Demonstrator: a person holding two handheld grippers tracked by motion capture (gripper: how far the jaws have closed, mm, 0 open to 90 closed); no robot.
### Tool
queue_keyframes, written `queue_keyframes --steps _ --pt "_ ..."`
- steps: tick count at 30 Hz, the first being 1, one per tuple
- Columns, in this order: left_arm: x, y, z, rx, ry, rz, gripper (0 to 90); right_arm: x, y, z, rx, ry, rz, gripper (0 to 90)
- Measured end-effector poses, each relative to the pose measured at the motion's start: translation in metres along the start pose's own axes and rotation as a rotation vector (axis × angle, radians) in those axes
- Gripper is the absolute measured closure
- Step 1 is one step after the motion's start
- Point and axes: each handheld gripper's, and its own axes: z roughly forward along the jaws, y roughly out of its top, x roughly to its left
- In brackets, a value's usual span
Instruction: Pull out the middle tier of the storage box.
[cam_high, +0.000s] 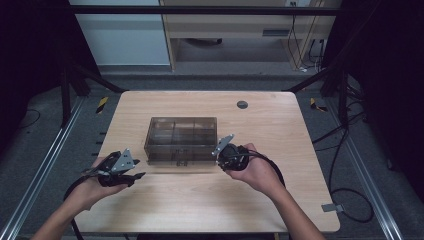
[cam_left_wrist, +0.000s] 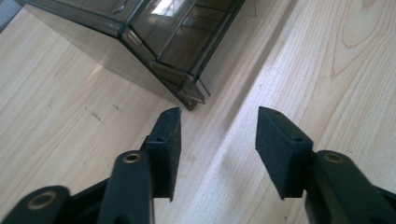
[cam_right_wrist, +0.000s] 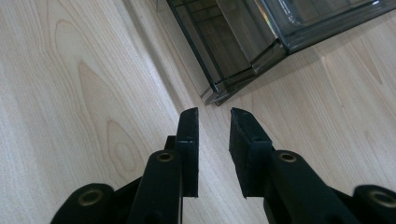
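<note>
Near the middle of the table (cam_high: 280, 200), a little toward its left edge, sits a smoky, see-through plastic box (cam_high: 181, 139) with inner walls that split it into compartments; nothing inside them can be made out from the high view, though the dim tint makes that hard to judge. Its long front wall faces the near edge, and a small latch-like piece shows at the middle of that wall. The left gripper (cam_high: 131, 177) hangs over the table close to the left edge, just off the box's near left corner and apart from it; its fingers (cam_left_wrist: 170, 140) stand open with bare wood between them, and the box corner (cam_left_wrist: 189, 95) lies ahead of them in the left gripper view. The right gripper (cam_high: 220, 152) is held at the box's near right corner, very close to it, though whether it touches is unclear from above. Its fingers (cam_right_wrist: 189, 140) are drawn near each other with a narrow gap, gripping nothing, and the box corner (cam_right_wrist: 219, 91) sits just beyond their tips.
</note>
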Motion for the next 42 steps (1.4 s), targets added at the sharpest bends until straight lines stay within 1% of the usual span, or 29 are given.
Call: queue_keyframes --steps 2,3,7,10,12,15,17,18,21,23,27,31,35,40,42 --pt "0.002 0.003 0.003 0.013 -0.011 -0.006 55.1 0.000 0.002 0.001 0.001 0.008 -0.001 76.3" --pt "0.003 0.003 0.005 0.016 -0.011 -0.004 55.6 -0.001 0.004 0.002 0.007 0.012 -0.011 76.5" --pt "0.006 0.005 0.011 0.036 -0.014 -0.004 57.8 -0.002 0.006 0.006 0.021 0.018 -0.016 76.8" --pt "0.008 0.006 0.015 0.041 -0.025 -0.002 58.1 -0.002 0.007 0.009 0.031 0.025 -0.020 76.5" --pt "0.009 0.006 0.016 0.044 -0.020 -0.003 59.0 -0.003 0.007 0.010 0.034 0.029 -0.021 76.0" --pt "0.011 0.008 0.017 0.043 -0.036 -0.002 60.3 -0.003 0.008 0.012 0.032 0.032 -0.020 75.3" --pt "0.012 0.011 0.018 0.047 -0.047 0.002 61.6 -0.004 0.009 0.013 0.037 0.036 -0.017 75.1" --pt "0.012 0.012 0.019 0.045 -0.049 -0.002 62.6 -0.004 0.009 0.013 0.037 0.040 -0.020 75.1" --pt "0.013 0.016 0.021 0.056 -0.059 0.002 65.0 -0.004 0.011 0.015 0.044 0.043 -0.027 75.5" --pt "0.014 0.016 0.022 0.062 -0.055 -0.002 67.0 -0.004 0.012 0.016 0.055 0.041 -0.032 76.2" --pt "0.016 0.016 0.023 0.065 -0.066 -0.013 72.4 -0.005 0.014 0.019 0.062 0.043 -0.037 78.9" --pt "0.017 0.016 0.023 0.065 -0.070 -0.014 76.6 -0.004 0.016 0.021 0.074 0.047 -0.039 81.5" --pt "0.019 0.016 0.023 0.067 -0.072 -0.025 80.9 -0.005 0.016 0.022 0.075 0.039 -0.037 85.1" --pt "0.020 0.018 0.023 0.077 -0.076 -0.032 83.1 -0.005 0.018 0.022 0.083 0.042 -0.040 85.5" --pt "0.020 0.018 0.023 0.081 -0.077 -0.027 83.4 -0.005 0.018 0.022 0.084 0.039 -0.044 85.8"
